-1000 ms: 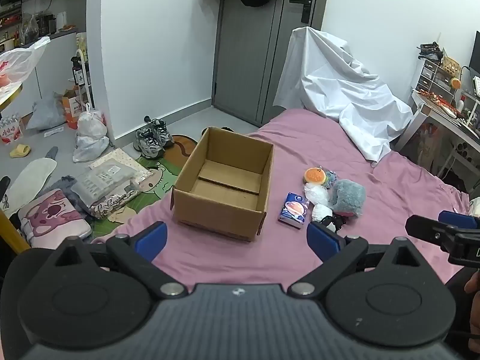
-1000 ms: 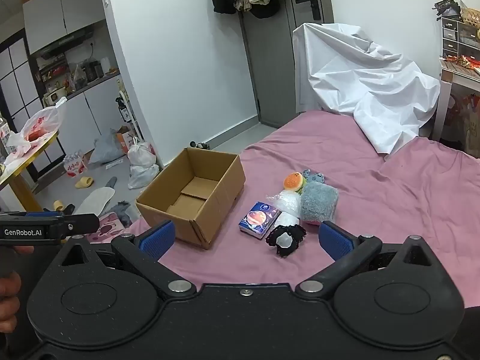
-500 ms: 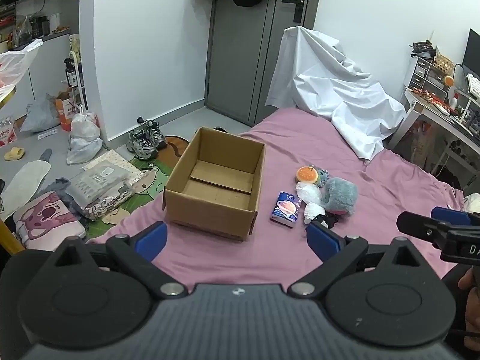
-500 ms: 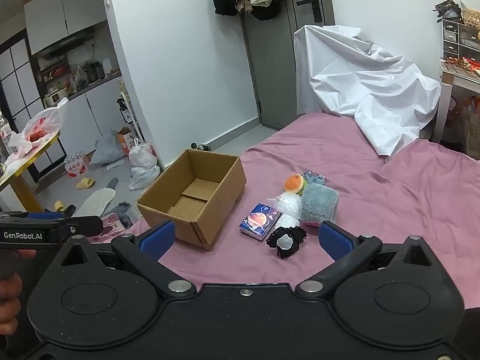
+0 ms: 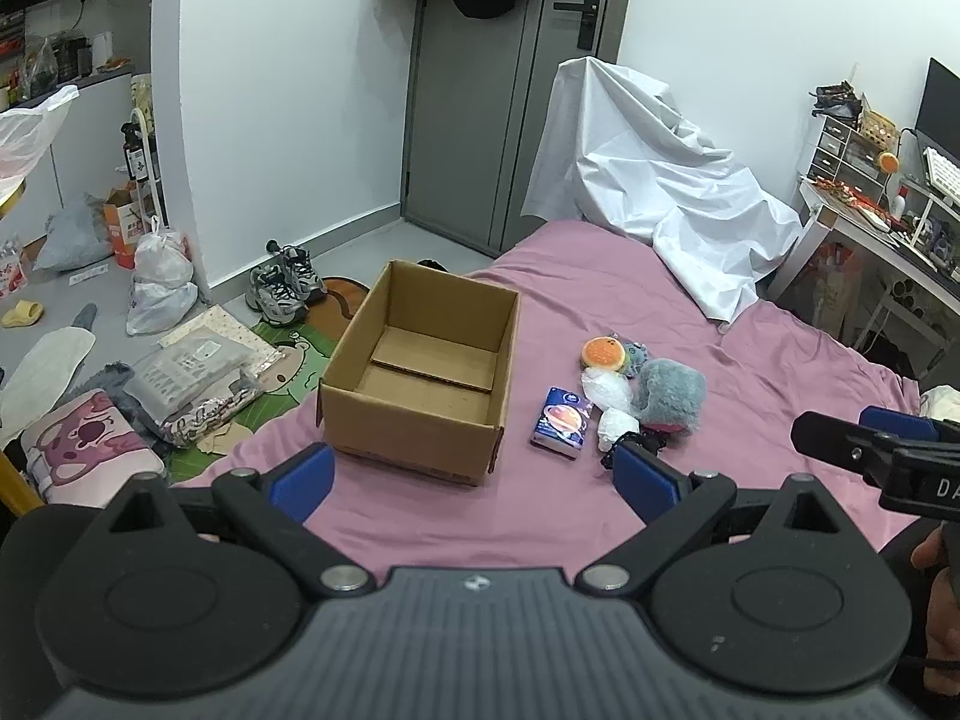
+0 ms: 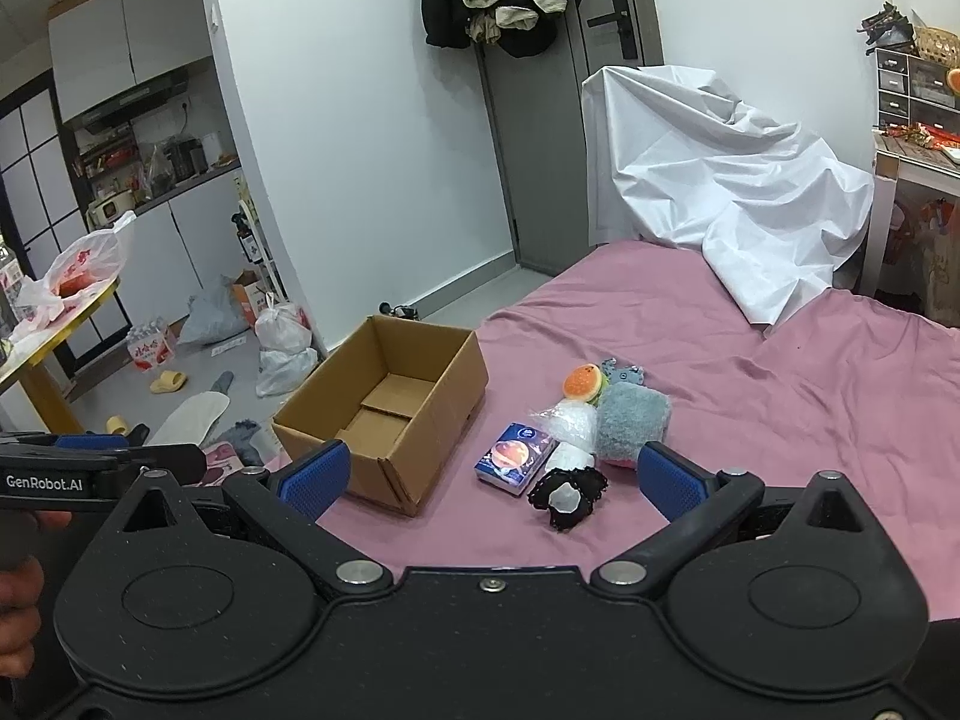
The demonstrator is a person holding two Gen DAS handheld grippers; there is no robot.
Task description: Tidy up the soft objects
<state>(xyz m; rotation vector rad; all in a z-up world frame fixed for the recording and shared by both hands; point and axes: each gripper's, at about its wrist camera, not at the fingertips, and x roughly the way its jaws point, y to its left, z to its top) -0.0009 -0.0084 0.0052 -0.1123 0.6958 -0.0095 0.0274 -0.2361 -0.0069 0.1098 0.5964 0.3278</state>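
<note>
Left gripper [image 5: 474,471] held above the near edge of the pink bed [image 5: 780,372], blue fingers [image 5: 303,474] spread wide apart, nothing between them. Open cardboard box [image 5: 420,378] straight ahead of the left-hand finger, flaps down inside, nothing in it. Ahead of the right-hand finger, a small cluster of soft things on the sheet – a blue tissue pack [image 5: 561,420] nearest the box, a crinkled clear bag [image 5: 606,387] and a white wad [image 5: 618,423] just beside it, a grey fluffy plush [image 5: 669,396] touching those, an orange burger-shaped toy [image 5: 603,353] at the far end. Black lacy item partly hidden behind the right-hand fingertip.

Right gripper [image 6: 492,474] likewise empty, fingers [image 6: 666,477] well apart. Between them and beyond: tissue pack [image 6: 513,456], black lacy item [image 6: 567,498] with a white centre closest in, white wad [image 6: 570,456], clear bag [image 6: 570,420], grey plush [image 6: 633,423], burger toy [image 6: 582,383] – all lying loose on the bed [image 6: 810,390], none in the box [image 6: 390,408], which sits ahead of the left-hand finger. White sheet [image 6: 720,180] draped over something at the far end of the bed
</note>
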